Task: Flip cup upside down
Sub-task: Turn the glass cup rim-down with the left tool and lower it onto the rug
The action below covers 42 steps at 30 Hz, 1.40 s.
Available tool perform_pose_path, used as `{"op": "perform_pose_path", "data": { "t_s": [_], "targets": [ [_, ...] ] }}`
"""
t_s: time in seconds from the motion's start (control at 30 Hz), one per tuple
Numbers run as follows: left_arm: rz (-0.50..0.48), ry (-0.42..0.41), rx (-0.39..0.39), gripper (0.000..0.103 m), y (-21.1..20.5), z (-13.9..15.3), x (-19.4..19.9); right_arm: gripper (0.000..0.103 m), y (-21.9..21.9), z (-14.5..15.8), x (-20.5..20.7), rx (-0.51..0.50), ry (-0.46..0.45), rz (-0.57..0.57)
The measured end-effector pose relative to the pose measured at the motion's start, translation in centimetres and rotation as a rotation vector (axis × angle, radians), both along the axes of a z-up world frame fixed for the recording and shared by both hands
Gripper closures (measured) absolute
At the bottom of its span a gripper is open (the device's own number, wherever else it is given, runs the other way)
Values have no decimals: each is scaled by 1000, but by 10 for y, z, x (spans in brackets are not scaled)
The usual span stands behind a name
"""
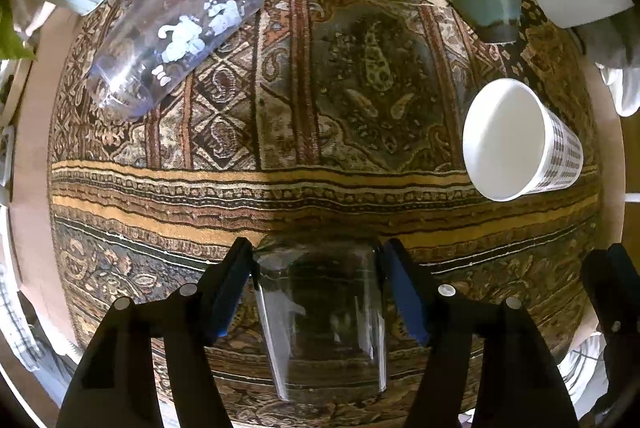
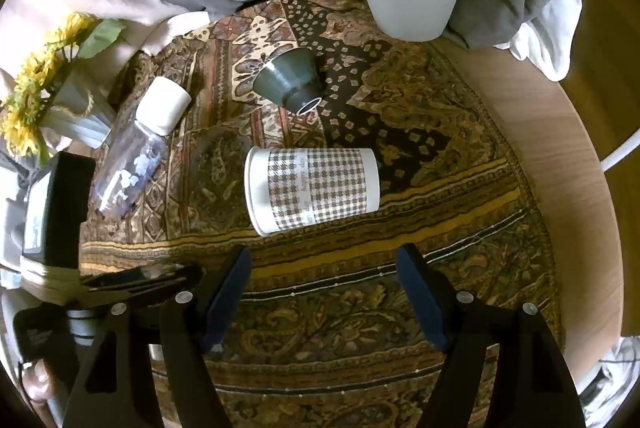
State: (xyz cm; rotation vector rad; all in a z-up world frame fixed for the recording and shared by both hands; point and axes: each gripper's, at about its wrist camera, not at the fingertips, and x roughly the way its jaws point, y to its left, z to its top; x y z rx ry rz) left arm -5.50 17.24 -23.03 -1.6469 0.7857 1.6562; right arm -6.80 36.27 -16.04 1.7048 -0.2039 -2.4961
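Patterned cloth (image 1: pixel 320 155) below; left gripper (image 1: pixel 316 260) jaws clamp clear glass cup (image 1: pixel 324 324); right gripper (image 2: pixel 324 268) jaws open, empty.

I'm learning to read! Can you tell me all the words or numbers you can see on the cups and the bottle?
None can be read for sure.
White paper cup with brown houndstooth check: small print runs along its side, too blurred to read.
Clear plastic bottle with a white cap: only white cartoon-like pictures, no letters I can make out.
Dark green ceramic cup: no writing visible.
Clear glass cup between the left gripper's fingers: no writing visible.
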Motion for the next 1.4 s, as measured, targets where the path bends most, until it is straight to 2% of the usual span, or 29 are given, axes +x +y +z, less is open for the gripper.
{"op": "perform_pose_path", "data": {
  "t_s": [0.1, 0.6, 0.7, 0.87, 1.4],
  "targets": [
    [16, -3, 19, 37, -6, 2, -1, 28, -2, 1, 2, 36, 9, -1],
    [22, 10, 152, 37, -36, 39, 3, 28, -6, 12, 8, 36, 42, 12],
    [18, 9, 163, 37, -28, 43, 0, 28, -8, 14, 9, 38, 48, 11],
    [0, -3, 200, 37, -30, 47, 11, 28, -8, 17, 11, 45, 60, 16],
    [-11, 44, 270, 38, -75, 57, 54, 28, 1, 24, 33, 120, 93, 32]
  ]
}}
